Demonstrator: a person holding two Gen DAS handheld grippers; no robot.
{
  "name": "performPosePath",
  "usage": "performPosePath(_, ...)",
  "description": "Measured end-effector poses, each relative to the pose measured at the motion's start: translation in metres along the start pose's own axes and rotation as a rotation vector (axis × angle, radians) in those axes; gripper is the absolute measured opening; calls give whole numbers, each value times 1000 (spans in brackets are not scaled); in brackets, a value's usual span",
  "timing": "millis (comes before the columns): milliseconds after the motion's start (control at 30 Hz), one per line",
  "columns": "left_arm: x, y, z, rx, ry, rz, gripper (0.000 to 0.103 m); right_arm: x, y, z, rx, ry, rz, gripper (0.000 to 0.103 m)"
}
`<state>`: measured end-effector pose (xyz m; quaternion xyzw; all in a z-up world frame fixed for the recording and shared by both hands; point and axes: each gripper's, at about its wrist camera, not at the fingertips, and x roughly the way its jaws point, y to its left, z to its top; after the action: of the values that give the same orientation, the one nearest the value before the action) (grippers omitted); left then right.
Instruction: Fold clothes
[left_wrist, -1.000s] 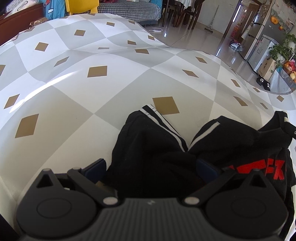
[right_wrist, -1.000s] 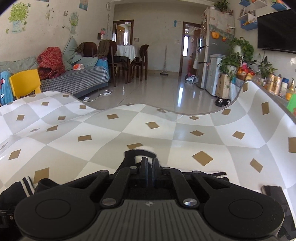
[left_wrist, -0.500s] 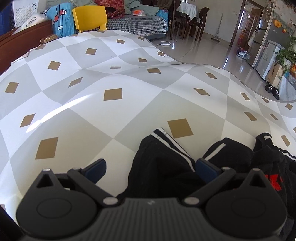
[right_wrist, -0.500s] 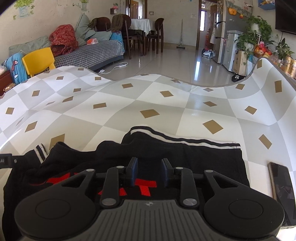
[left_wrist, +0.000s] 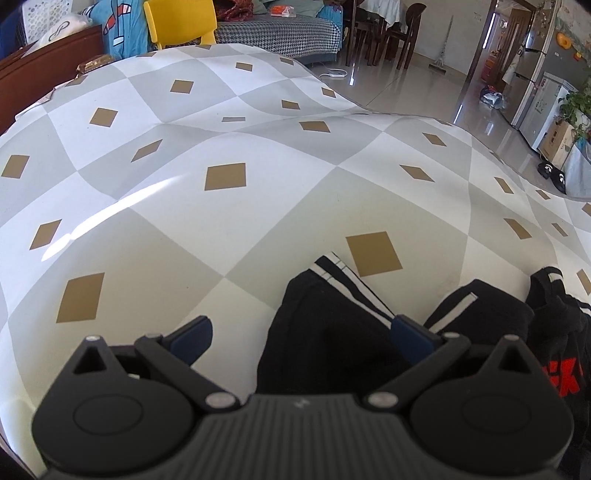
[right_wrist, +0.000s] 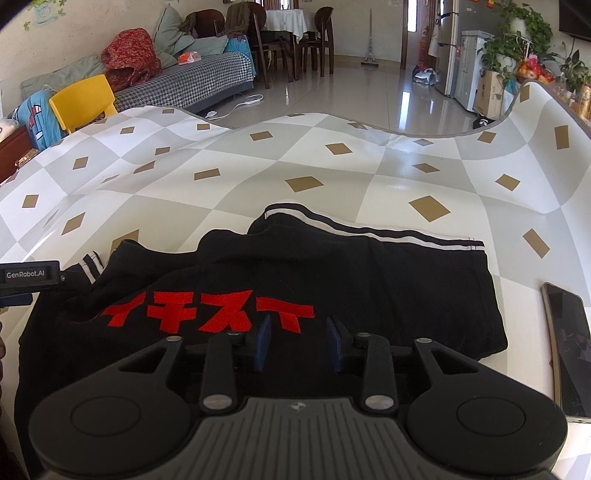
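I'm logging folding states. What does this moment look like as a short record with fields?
garment: black top with red lettering and white stripes, partly folded, lying on the table
surface: checked tablecloth
left tool: wide open over the garment's left part
right tool: opening above the garment, nothing between its fingers
nearby: phone at the garment's right

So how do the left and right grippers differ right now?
The left gripper stands wide open; the right gripper has a narrower gap, its jaws opening. The left straddles the black garment's striped edge; the right hovers over its red lettering. Neither pinches cloth.
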<state>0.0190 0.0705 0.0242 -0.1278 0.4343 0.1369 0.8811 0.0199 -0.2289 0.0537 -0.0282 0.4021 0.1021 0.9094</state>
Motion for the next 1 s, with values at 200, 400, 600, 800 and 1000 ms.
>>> performPosePath(200,13,-8,-4,21,29,18,103,9,-7,-1,53,41,2,33)
performPosePath(400,23,-12,-7,59,41,66,103,21,-5,-3,54,75,-1,36)
performPosePath(600,28,-14,-5,76,31,75,103,33,-5,-2,82,115,-3,39)
performPosePath(800,33,-11,3,66,33,91,103,37,-3,-1,75,103,-23,41)
performPosePath(1000,40,-6,13,43,31,107,103,41,-2,0,68,87,-49,43)
